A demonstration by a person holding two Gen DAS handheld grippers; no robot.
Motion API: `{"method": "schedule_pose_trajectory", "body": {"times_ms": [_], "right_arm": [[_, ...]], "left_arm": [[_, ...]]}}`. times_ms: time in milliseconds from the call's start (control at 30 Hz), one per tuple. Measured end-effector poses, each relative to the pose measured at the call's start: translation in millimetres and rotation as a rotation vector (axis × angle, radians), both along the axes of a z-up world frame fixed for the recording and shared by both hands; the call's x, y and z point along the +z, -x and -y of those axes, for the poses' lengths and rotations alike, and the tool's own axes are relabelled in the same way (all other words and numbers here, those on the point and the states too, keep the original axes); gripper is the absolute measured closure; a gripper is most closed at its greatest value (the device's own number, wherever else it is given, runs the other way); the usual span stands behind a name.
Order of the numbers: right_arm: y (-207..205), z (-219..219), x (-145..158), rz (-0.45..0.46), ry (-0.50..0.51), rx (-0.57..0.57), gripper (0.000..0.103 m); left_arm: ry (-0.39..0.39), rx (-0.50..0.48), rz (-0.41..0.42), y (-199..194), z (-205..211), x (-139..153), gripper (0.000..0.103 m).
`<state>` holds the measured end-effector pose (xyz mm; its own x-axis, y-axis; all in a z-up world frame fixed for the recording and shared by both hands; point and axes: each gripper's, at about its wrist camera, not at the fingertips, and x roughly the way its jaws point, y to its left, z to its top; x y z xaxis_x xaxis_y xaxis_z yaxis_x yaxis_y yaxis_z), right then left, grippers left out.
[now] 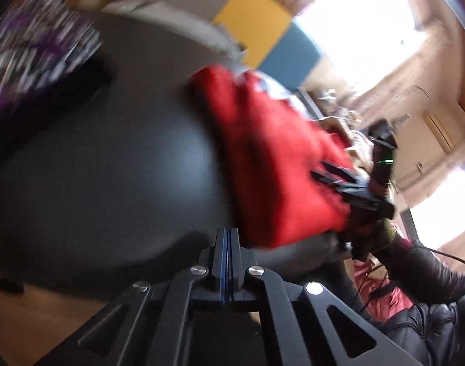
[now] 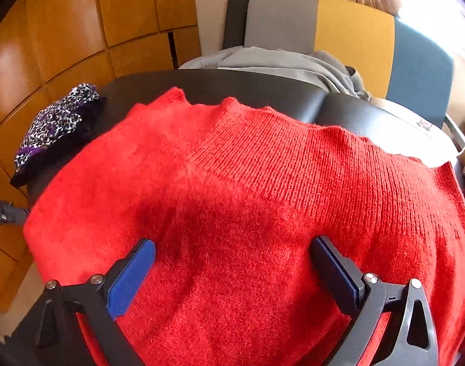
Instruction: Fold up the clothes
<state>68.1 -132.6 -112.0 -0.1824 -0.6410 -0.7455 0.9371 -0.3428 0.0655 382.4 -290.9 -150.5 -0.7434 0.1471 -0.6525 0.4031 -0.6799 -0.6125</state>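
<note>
Red knit sweater point(image 2: 247, 183) spread flat over the dark tabletop point(image 2: 220, 87), filling the centre and lower frame of the right wrist view. Soft, fuzzy, limp and light; likely to stretch and sag, so best pinched at a ribbed hem or side edge. Right gripper point(image 2: 232, 254) spread wide above the knit, holding nothing. Left gripper point(image 1: 229, 238) fully closed, empty, lower centre. Leopard-print garment point(image 2: 57, 122) folded at upper left.

red sweater point(image 1: 272, 158) motion-blurred, patterned garment point(image 1: 34, 52) smeared
</note>
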Motion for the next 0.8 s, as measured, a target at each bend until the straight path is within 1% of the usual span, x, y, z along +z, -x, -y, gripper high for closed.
{"method": "schedule_pose_trajectory", "body": {"times_ms": [33,100,133,200,233,267,300,367,467,533,600,633,667,700,733,800], "right_arm": [[1.1,-1.1,0.2,0.008,0.006,-0.006,0.000],[1.4,-2.5,0.5,0.011,0.009,-0.010,0.000],[1.4,-2.9,0.7,0.010,0.008,-0.011,0.000],[-0.7,-3.0,-0.3,-0.001,0.006,-0.012,0.000],[-1.9,-2.1,-1.2,-0.006,0.007,-0.012,0.000],[-2.8,-0.3,-2.3,-0.007,0.008,-0.011,0.000],[-3.2,0.9,-2.8,-0.005,0.011,-0.010,0.000],[-3.2,1.0,-2.3,0.004,0.021,-0.010,0.000],[-2.4,-1.6,-1.9,0.016,0.040,-0.008,0.000],[-1.4,-2.8,-1.4,0.026,0.052,-0.006,0.000],[-0.5,-3.0,-1.3,0.032,0.061,-0.006,0.000],[-0.5,-3.2,-1.5,0.033,0.064,-0.005,0.000],[-0.4,-3.4,-1.6,0.033,0.067,-0.004,0.000],[-0.2,-3.5,-1.8,0.035,0.068,-0.004,0.000],[0.2,-3.4,-1.8,0.037,0.069,-0.004,0.000],[-1.1,-3.2,-1.9,0.035,0.063,-0.006,0.000]], "left_arm": [[-0.015,0.019,0.010,-4.3,1.6,-4.4,0.103],[-0.037,0.051,-0.021,-11.6,0.7,1.3,0.103],[-0.040,0.060,-0.044,-13.6,0.3,6.0,0.099],[-0.035,0.055,-0.108,-11.4,0.0,19.8,0.081],[-0.032,0.053,-0.141,-10.3,-0.2,26.8,0.077],[-0.026,0.045,-0.165,-7.1,-0.5,33.0,0.068],[-0.013,0.022,-0.165,1.3,-1.1,36.9,0.057],[-0.003,-0.033,-0.129,21.6,-2.7,36.1,0.046],[-0.040,-0.111,-0.064,53.4,-5.7,24.1,0.046],[-0.029,-0.143,-0.037,62.7,-12.1,19.6,0.046],[0.007,-0.183,-0.036,69.3,-20.7,20.5,0.051],[0.036,-0.199,-0.034,72.7,-25.4,22.4,0.057],[0.079,-0.200,-0.015,75.8,-29.8,24.9,0.082],[0.121,-0.189,0.021,78.2,-32.7,26.1,0.096],[0.153,-0.181,0.046,79.2,-35.0,27.6,0.096],[0.193,-0.180,0.061,70.9,-38.8,32.4,0.097]]}}
